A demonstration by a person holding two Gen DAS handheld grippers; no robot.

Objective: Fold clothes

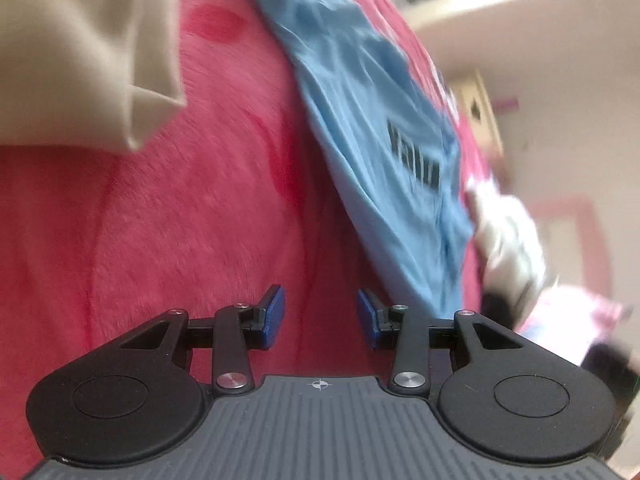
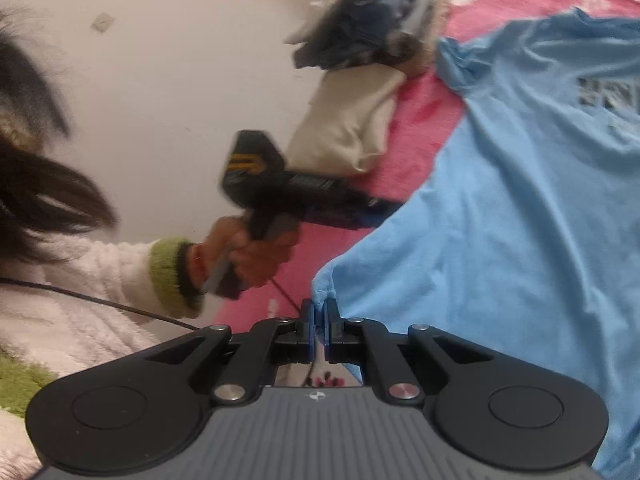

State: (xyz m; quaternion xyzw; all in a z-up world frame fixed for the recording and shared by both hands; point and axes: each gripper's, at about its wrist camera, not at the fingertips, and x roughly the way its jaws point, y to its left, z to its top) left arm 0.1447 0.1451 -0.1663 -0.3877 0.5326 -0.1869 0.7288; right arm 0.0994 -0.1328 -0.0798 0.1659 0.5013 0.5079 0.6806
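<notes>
Right wrist view shows our right gripper (image 2: 319, 316) clenched on the blue T-shirt (image 2: 500, 220), spread unfolded on the pink blanket (image 1: 160, 220), while our left gripper (image 1: 321, 316) hangs released.

The right gripper (image 2: 319, 322) has its blue pads pressed together on a corner of the light blue T-shirt (image 2: 500, 232). The shirt spreads wrinkled over the pink blanket (image 2: 420, 128), with a dark print near the right edge. On the left a person's hand (image 2: 244, 256), in a fluffy white sleeve (image 2: 100, 280) with a green cuff, holds the left gripper (image 2: 372, 210) above the blanket; it is blurred. A beige folded garment (image 2: 352, 120) lies behind it, and a dark pile of clothes (image 2: 372, 20) lies further back.
</notes>
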